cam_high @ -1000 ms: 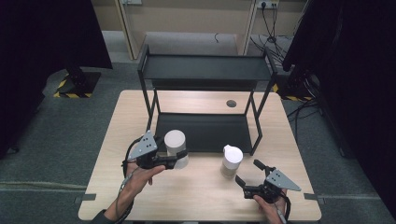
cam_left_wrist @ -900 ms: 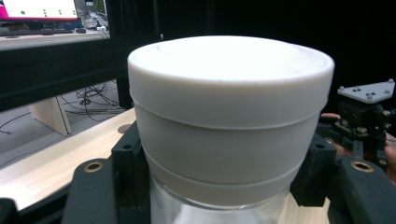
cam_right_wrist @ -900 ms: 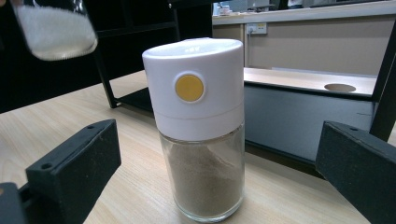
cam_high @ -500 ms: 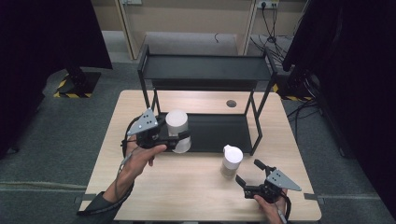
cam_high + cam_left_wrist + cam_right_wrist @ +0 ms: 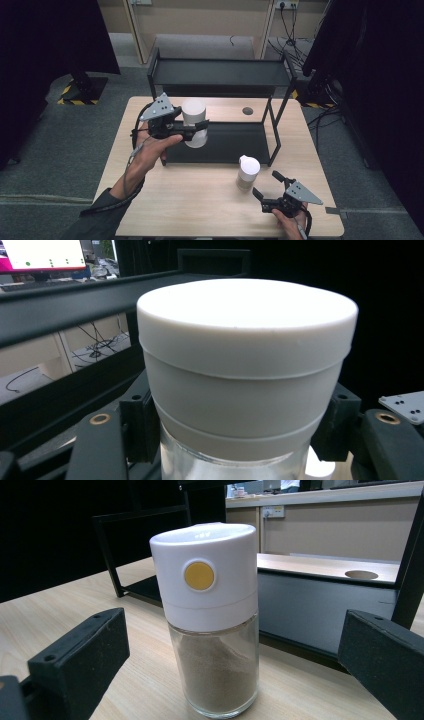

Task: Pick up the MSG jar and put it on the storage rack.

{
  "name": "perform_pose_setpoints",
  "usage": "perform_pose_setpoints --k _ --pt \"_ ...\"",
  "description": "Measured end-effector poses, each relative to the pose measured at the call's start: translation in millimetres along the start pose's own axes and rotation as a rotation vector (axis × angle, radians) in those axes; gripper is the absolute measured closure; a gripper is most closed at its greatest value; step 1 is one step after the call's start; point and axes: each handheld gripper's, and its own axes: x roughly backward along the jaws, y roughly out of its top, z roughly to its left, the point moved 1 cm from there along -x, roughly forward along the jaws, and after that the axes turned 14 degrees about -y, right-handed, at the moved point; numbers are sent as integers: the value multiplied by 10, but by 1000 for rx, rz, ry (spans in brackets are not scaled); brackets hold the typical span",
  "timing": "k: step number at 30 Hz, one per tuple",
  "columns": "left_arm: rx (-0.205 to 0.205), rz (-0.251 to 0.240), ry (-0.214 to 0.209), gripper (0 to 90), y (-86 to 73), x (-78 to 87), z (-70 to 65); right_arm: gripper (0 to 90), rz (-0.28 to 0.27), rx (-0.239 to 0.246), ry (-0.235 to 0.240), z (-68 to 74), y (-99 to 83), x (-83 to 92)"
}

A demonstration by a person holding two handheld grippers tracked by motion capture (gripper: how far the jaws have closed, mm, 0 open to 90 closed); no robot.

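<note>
Left gripper view cuts off the white-capped clear glass jar (image 5: pixel 247 375) below its cap; the left gripper (image 5: pixel 192 131) pinches it. The right gripper (image 5: pixel 266 186) stands spread.

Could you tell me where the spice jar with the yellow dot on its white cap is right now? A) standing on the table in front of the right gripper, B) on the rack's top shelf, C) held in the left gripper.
A: the spice jar stands on the table between the right gripper's open jaws, untouched.

No text, label or number is legible on anything here.
</note>
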Motion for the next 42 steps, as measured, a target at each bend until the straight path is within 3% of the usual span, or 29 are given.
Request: perform_pose_setpoints --k 8,20,29,42 --pt "28 -12 2 352 249 -10 90 4 0 1 1 -1 1 1" --pt "0 -13 35 352 683 -34 101 3 0 -1 2 -3 1 3" --pt "14 -42 54 352 899 -81 157 4 -1 -2 2 -5 0 6" --pt "29 -44 135 352 1172 -191 264 4 0 -8 4 -12 -4 3"
